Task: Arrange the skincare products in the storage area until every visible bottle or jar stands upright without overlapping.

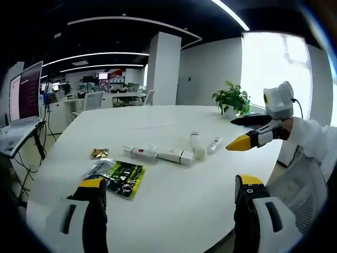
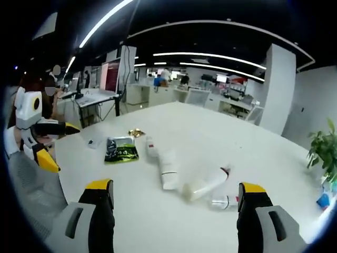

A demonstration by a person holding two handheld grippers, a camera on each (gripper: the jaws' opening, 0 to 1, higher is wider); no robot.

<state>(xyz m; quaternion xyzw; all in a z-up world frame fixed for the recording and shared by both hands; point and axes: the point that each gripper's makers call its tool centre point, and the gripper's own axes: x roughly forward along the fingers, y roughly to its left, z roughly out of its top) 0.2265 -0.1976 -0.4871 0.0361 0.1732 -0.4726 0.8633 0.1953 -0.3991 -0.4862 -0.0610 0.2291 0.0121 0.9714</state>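
Observation:
Several skincare products lie on their sides in a loose row on the white table point(image 1: 174, 211): a white tube with a red label point(image 1: 139, 153), a white tube point(image 1: 176, 156), a cream bottle point(image 1: 198, 146) and a small clear bottle point(image 1: 214, 145). In the right gripper view the same row runs tube point(image 2: 152, 147), white bottle point(image 2: 168, 171), cream bottle point(image 2: 205, 187), small clear bottle point(image 2: 224, 201). My left gripper point(image 1: 171, 192) is open and empty, short of the row. My right gripper point(image 2: 174, 192) is open and empty too; it hovers just right of the small bottle point(image 1: 234, 133).
A green and black sachet point(image 1: 118, 176) and a small gold packet point(image 1: 99, 153) lie left of the row. A potted plant point(image 1: 231, 100) stands at the far table edge. A laptop point(image 1: 23, 100) sits on a stand off the left side. My left gripper point(image 2: 66, 147) appears at the table's near-left edge.

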